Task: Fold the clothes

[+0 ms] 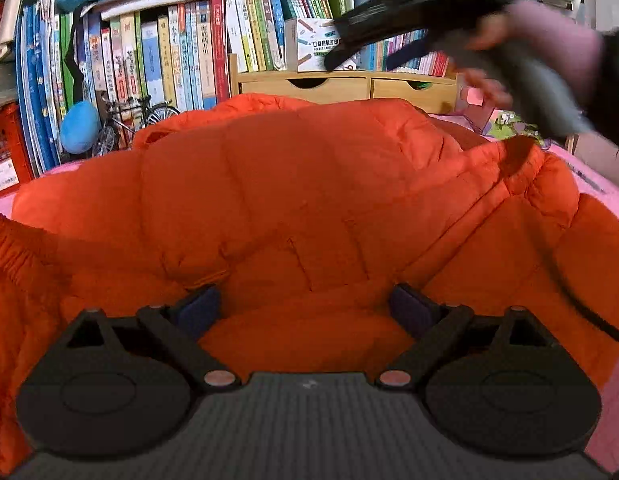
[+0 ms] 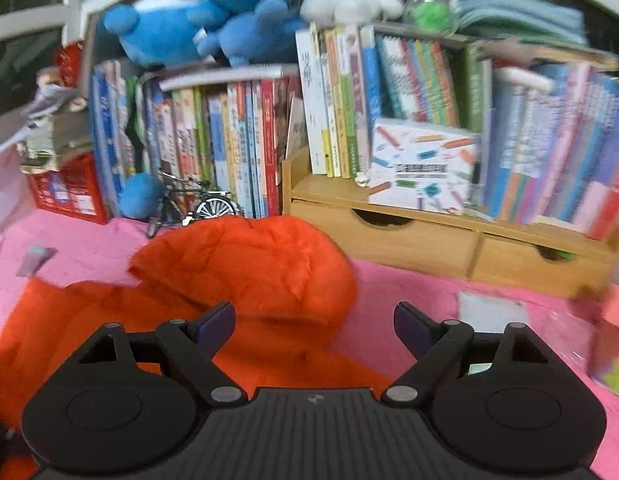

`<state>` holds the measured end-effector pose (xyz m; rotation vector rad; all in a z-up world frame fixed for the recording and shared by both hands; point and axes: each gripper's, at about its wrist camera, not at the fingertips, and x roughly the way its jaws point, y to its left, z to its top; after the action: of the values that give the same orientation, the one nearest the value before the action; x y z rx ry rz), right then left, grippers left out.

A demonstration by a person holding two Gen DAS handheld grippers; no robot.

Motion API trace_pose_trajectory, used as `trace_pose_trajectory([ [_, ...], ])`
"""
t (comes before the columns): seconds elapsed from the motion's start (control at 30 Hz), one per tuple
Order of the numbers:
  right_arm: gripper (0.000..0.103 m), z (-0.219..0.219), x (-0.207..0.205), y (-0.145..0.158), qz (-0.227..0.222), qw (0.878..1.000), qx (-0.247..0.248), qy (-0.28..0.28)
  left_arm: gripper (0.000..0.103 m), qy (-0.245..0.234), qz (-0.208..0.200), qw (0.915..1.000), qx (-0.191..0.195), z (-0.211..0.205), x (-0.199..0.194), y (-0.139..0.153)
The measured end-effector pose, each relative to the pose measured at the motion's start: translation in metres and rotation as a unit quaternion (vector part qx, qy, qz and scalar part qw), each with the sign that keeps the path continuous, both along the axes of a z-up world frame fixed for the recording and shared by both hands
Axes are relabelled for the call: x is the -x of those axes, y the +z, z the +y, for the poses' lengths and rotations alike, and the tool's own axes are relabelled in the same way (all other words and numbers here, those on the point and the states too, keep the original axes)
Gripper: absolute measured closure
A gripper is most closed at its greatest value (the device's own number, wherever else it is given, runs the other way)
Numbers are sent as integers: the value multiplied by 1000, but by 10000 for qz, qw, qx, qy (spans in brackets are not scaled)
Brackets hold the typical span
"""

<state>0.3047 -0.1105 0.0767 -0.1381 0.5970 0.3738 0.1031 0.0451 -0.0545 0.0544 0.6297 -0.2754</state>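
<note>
Jacket [image 1: 293, 200] sits puffy and orange right under both grippers, left gripper [image 1: 305, 306] and right gripper [image 2: 314, 326] spread wide, holding nothing.

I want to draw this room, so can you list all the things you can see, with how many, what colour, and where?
puffy jacket: one, orange, spread on the pink cover
cover: one, pink, under the jacket
books: many, mixed colours, upright in rows behind
wooden drawer unit: one, tan, under the right-hand books
plush toys: several, blue, on top of the books
toy bicycle: one, dark, before the left books
left gripper: black, open, over the jacket
right gripper: black, open, above the jacket's edge
</note>
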Motion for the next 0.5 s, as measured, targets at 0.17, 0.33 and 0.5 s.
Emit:
trace_pose_trajectory([
  [0.17,16,39,-67,-23,184,9995,274,1,6,-51,129,9996,234,5,-5,2],
  [0.33,16,67,-119,-48,430,9970,621,-159,6,-58,148,9994,295,6,-3,3],
  [0.5,56,86,-143,-67,600,9940,907,-75,5,-66,159,9993,338,6,-3,4],
])
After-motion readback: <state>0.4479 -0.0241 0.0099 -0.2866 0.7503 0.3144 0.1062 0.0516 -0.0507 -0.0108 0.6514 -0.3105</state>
